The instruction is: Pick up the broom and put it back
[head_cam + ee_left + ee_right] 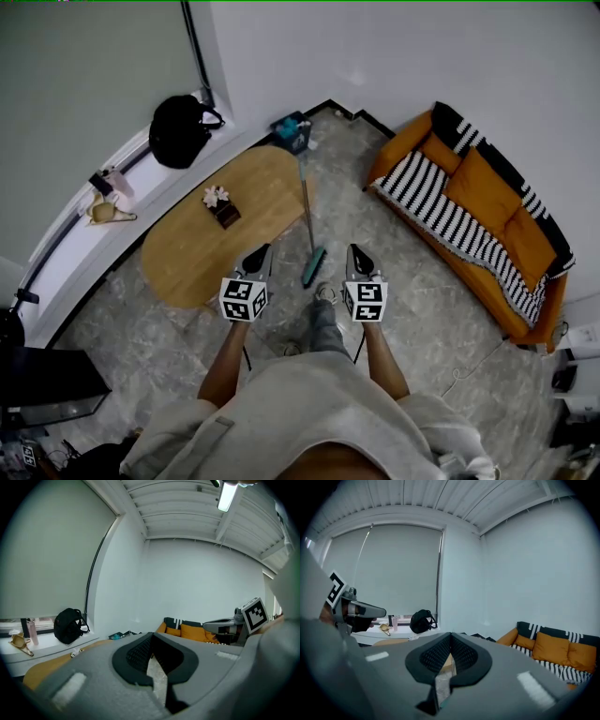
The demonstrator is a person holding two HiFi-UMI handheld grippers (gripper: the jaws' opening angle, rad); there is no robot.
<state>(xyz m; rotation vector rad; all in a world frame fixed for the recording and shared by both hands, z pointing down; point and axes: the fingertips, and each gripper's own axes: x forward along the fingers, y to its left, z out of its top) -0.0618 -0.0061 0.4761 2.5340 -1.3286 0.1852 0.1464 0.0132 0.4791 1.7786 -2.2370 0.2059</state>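
Near the broom (313, 266), left gripper (266, 247) and right gripper (355, 249) hang closed, empty

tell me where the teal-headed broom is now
Head view, centre: the teal-headed broom runs along the right edge of the oval wooden table, left of the orange sofa.

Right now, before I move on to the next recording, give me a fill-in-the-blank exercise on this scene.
The broom lies on the ___, between the wooden table and the sofa.
The sofa's cushions are ___ in colour.
The bag on the window ledge is ___.
The left gripper and the right gripper are both shut and hold ___.
Missing words: floor; orange; black; nothing.
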